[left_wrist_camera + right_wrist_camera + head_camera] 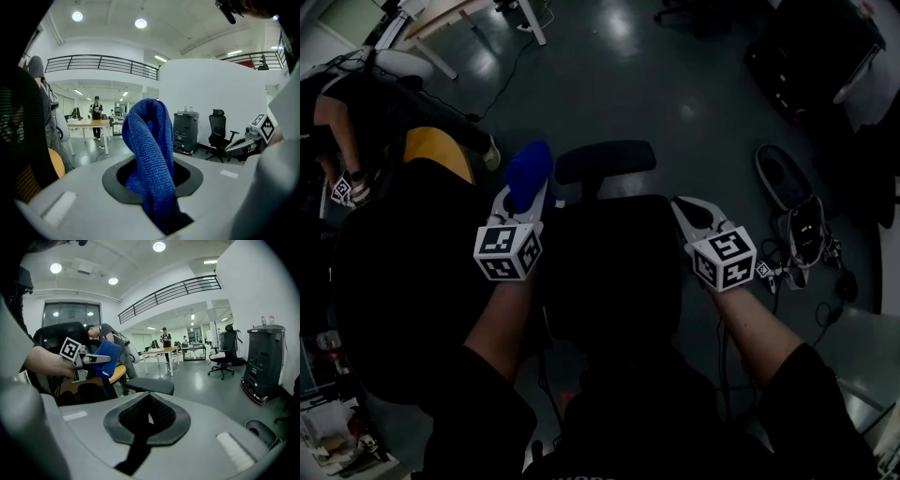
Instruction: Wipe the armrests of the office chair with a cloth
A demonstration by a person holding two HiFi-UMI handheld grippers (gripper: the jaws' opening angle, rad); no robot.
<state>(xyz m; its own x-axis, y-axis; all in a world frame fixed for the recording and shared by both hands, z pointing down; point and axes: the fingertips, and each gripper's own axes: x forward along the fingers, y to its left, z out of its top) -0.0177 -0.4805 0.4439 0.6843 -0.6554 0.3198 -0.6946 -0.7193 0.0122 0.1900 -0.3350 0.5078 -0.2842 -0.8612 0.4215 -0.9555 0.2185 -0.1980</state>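
Note:
A blue cloth (530,167) sticks up from my left gripper (528,195), which is shut on it. In the left gripper view the cloth (150,140) is folded into a hump and pinched between the jaws of the left gripper (157,187). The black office chair's backrest (614,272) lies below and between both grippers, its headrest (605,161) just beyond them. My right gripper (682,203) hovers at the backrest's right side, jaws together with nothing in them. The right gripper view shows the right gripper (147,416), the headrest (150,386) and the left gripper with the cloth (101,359). The armrests are lost in the dark.
A second black chair (403,281) and a yellow seat (439,150) stand close on the left, with a person (337,122) beside them. A wheeled device and cables (802,230) lie on the floor to the right. Further off are a desk (91,124) and a black cabinet (186,131).

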